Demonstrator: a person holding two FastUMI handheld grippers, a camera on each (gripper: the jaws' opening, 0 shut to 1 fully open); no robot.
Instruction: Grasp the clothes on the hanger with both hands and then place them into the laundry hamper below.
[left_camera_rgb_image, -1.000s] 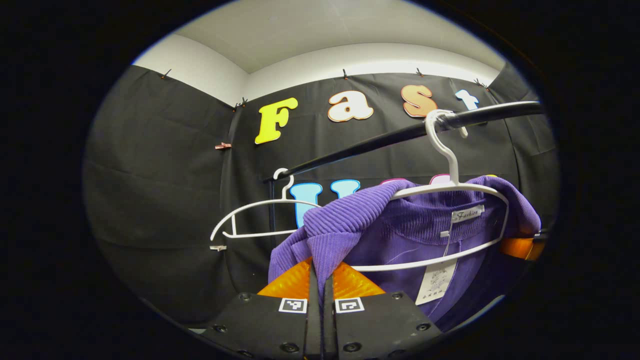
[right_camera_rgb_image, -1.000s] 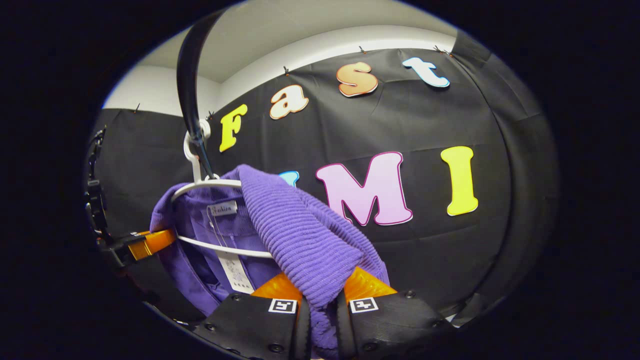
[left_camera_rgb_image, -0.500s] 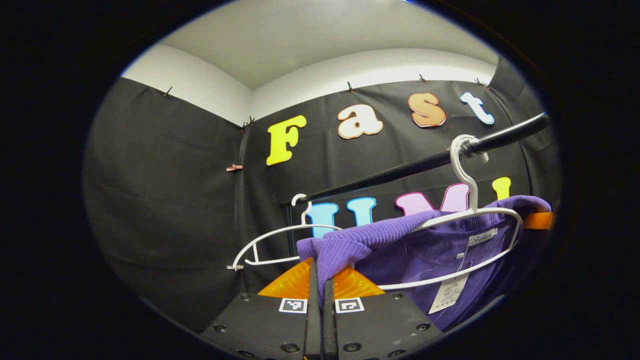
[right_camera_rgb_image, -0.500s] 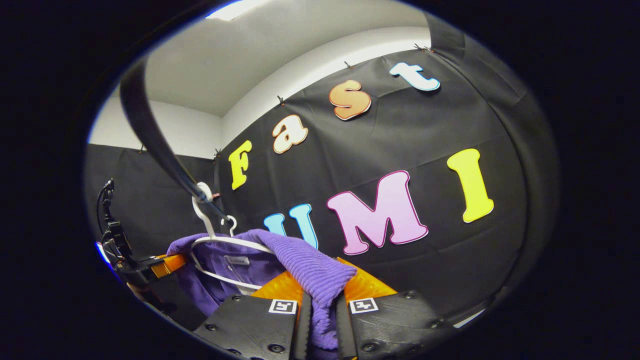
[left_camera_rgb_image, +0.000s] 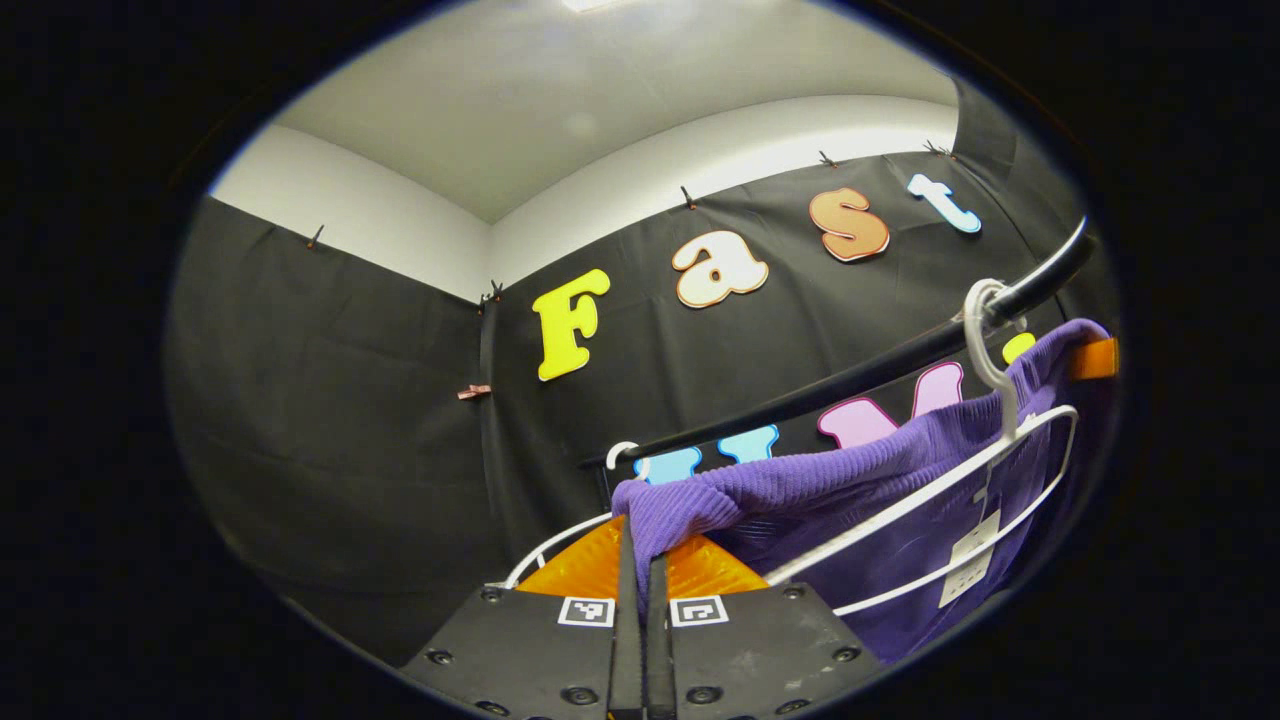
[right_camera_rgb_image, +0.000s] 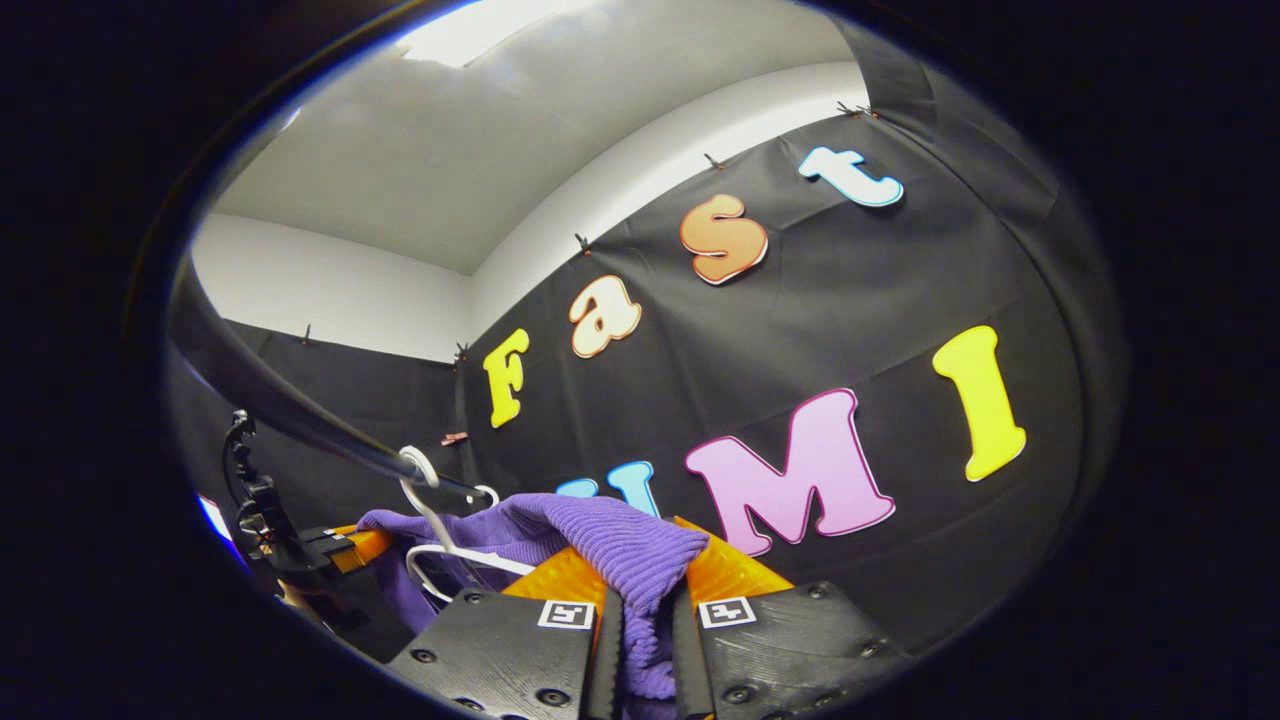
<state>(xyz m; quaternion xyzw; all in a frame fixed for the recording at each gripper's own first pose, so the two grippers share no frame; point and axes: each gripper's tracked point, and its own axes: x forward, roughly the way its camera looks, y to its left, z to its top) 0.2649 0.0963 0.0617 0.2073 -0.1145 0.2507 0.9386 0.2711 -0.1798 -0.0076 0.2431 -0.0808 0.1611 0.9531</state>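
Observation:
A purple ribbed garment (left_camera_rgb_image: 800, 490) is stretched out above the white hanger (left_camera_rgb_image: 1000, 470), which hooks on a black rail (left_camera_rgb_image: 860, 375). My left gripper (left_camera_rgb_image: 643, 575) is shut on one shoulder of it at the bottom of the left gripper view. My right gripper (right_camera_rgb_image: 645, 590) is shut on the other shoulder of the purple garment (right_camera_rgb_image: 600, 535), bunched between its fingers. In the right gripper view the white hanger (right_camera_rgb_image: 440, 540) and the black rail (right_camera_rgb_image: 280, 405) lie to the left, with the left gripper (right_camera_rgb_image: 350, 540) farther off. A white tag (left_camera_rgb_image: 968, 560) dangles inside the garment.
A second, bare white hanger (left_camera_rgb_image: 560, 545) hooks on the same rail farther left, partly behind my left gripper. The black cloth wall stands close behind the rail. A white ceiling spans above, with a bright lamp in the right gripper view.
Both grippers have risen and tilted upward with the garment's shoulders. The cloth has lifted off the hanger's arms and now stretches above it. The rail sits lower in both views.

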